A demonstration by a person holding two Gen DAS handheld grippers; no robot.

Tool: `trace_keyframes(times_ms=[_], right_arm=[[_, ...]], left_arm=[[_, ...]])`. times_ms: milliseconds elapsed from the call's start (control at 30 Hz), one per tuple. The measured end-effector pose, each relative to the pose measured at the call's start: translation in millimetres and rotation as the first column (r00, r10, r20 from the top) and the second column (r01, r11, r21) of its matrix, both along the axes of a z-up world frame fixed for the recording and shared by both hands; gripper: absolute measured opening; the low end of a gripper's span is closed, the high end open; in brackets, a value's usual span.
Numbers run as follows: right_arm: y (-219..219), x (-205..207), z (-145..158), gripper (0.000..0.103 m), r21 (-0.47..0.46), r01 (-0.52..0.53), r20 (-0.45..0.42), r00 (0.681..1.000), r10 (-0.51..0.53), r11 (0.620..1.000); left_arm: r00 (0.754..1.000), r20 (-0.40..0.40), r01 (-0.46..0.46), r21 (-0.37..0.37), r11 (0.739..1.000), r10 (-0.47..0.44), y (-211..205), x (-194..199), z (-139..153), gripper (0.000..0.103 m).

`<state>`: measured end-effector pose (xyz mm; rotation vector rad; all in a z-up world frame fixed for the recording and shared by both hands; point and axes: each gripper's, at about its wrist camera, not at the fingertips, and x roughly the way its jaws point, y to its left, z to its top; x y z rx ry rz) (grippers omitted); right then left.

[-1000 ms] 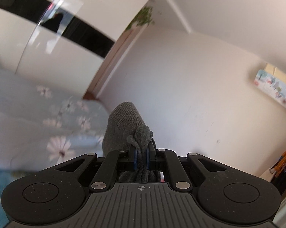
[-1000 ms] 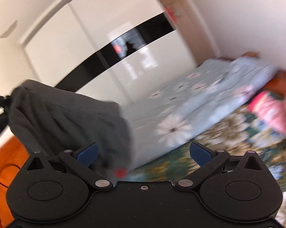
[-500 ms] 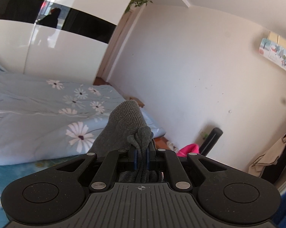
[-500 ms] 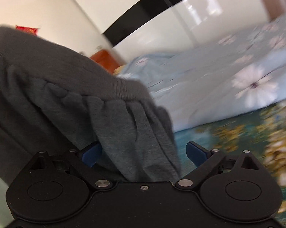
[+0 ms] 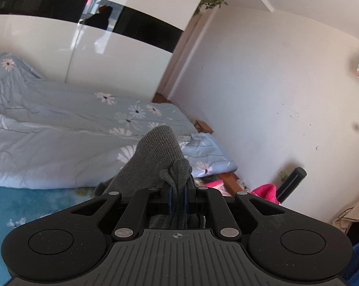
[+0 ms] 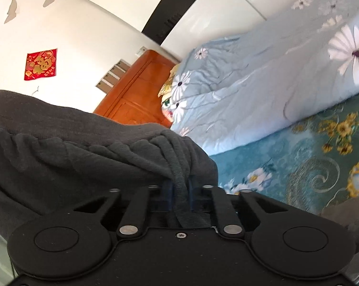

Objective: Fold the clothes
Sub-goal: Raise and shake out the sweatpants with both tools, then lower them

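Note:
A dark grey knit garment [image 5: 155, 157] is pinched in my left gripper [image 5: 177, 196], which is shut on a bunched edge that sticks up between the blue pads. My right gripper [image 6: 179, 191] is shut on the gathered waistband of the same grey garment [image 6: 72, 143], which drapes to the left and hides the left side of that view. Both grippers hold the cloth up above the bed.
A light blue floral duvet [image 5: 60, 131] lies on a bed with a teal floral sheet [image 6: 310, 166]. A white wardrobe [image 5: 84, 47] stands behind. A wooden headboard [image 6: 134, 95], a pink cloth [image 5: 265, 190] and a white wall [image 5: 274, 95] surround it.
My right gripper was open beside the grey garment and has shut on its waistband. My left gripper has tilted down toward the bed, still holding the cloth.

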<state>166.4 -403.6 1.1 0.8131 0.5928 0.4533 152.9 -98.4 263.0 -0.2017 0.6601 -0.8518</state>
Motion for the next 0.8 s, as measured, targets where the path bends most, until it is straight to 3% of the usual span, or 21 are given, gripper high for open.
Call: trace_keyframes(times_ms=[200,300,433,567,667,800], right_arm=[[-47.2,-18.7,28.7,0.009,-0.062,0.180,0.083,0.981,-0.175,0.982],[-88.2,-42.7,55.2,0.009,-0.078,0.306,0.151,0.944,-0.292,0.949],[-144.7,-87.2,105.5,0.009,-0.153,0.461,0.259,0.872,-0.415,0.874],[-198.2,-136.4,163.3,0.009,-0.218,0.609,0.372,0.774,-0.512,0.762],[-226.5,-169.2,217.6,0.009,-0.263,0.691,0.468,0.702,-0.537,0.674],[-231.7,-191.3,298.8,0.009,-0.335,0.734,0.596,0.651,-0.470,0.591]], left_arm=[[0.998,0.026,0.057,-0.056,0.997,-0.055,-17.2,-7.7,14.5,0.007],[0.989,0.062,0.139,-0.096,0.986,-0.134,-46.8,-13.1,22.8,0.007],[0.960,0.114,0.274,-0.165,0.948,-0.257,-100.3,-26.1,33.1,0.007],[0.908,0.177,0.414,-0.237,0.879,-0.380,-157.5,-47.2,49.3,0.007],[0.862,0.236,0.504,-0.307,0.807,-0.449,-190.0,-61.0,67.7,0.007],[0.816,0.313,0.577,-0.414,0.704,-0.486,-211.5,-71.2,98.6,0.007]])
